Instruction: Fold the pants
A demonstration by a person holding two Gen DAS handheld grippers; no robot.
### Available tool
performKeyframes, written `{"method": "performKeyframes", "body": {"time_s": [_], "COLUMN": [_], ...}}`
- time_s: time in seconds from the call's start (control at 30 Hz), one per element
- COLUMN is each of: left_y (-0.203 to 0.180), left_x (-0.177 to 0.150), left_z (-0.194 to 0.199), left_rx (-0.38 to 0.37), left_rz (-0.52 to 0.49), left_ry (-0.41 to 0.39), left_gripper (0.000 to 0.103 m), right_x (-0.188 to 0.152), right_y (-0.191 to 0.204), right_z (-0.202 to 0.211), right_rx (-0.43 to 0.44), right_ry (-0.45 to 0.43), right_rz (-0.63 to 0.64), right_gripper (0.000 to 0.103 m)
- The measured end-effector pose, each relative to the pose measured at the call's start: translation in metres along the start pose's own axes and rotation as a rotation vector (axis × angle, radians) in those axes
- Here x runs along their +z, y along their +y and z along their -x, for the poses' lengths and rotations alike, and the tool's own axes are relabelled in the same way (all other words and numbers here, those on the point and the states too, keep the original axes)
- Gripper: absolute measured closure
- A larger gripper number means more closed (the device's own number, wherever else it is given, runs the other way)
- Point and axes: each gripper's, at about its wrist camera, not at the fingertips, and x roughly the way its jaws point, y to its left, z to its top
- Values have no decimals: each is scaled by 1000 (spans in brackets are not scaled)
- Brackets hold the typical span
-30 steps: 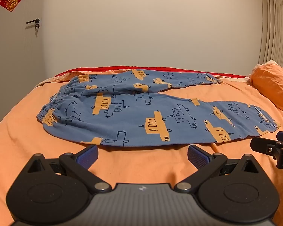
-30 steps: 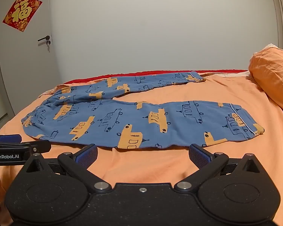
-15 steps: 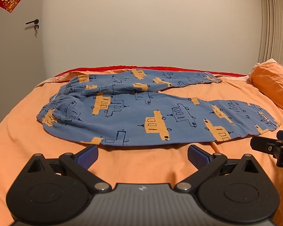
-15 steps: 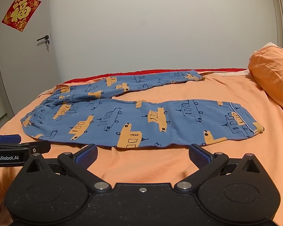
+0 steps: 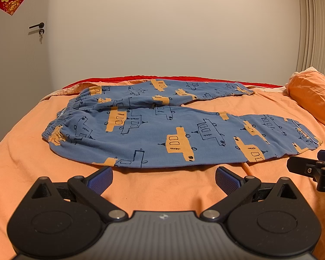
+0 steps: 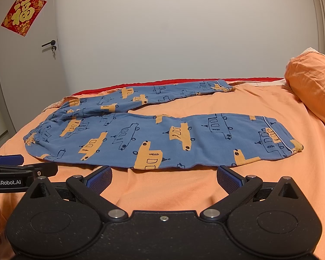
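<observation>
Blue pants with orange and navy car prints [image 5: 162,130] lie spread flat on the orange bed sheet [image 5: 162,186], waistband at the left, both legs running right, the far leg angled away. They also show in the right wrist view [image 6: 162,138]. My left gripper [image 5: 164,178] is open and empty, just short of the near leg's front edge. My right gripper [image 6: 164,178] is open and empty, just in front of the same edge, further right. Each gripper shows at the edge of the other's view.
An orange pillow [image 6: 314,86] lies at the right end of the bed. A red bed edge [image 5: 184,78] runs along the far side by the wall. A door with a handle [image 6: 48,43] and a red paper decoration [image 6: 23,14] stands at the left.
Both grippers have shifted only slightly; the pants lie as before and both grippers stay open.
</observation>
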Motion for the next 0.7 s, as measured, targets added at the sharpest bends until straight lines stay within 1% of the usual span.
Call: {"method": "performKeyframes", "body": {"time_s": [0.7], "left_y": [0], "left_x": [0], "left_z": [0], "left_rx": [0], "left_rz": [-3], "left_ry": [1], "left_gripper": [0], "right_x": [1], "right_y": [-2], "right_z": [-3], "right_rx": [1], "right_ry": [4], "right_rz": [-1], "right_gripper": [0]}}
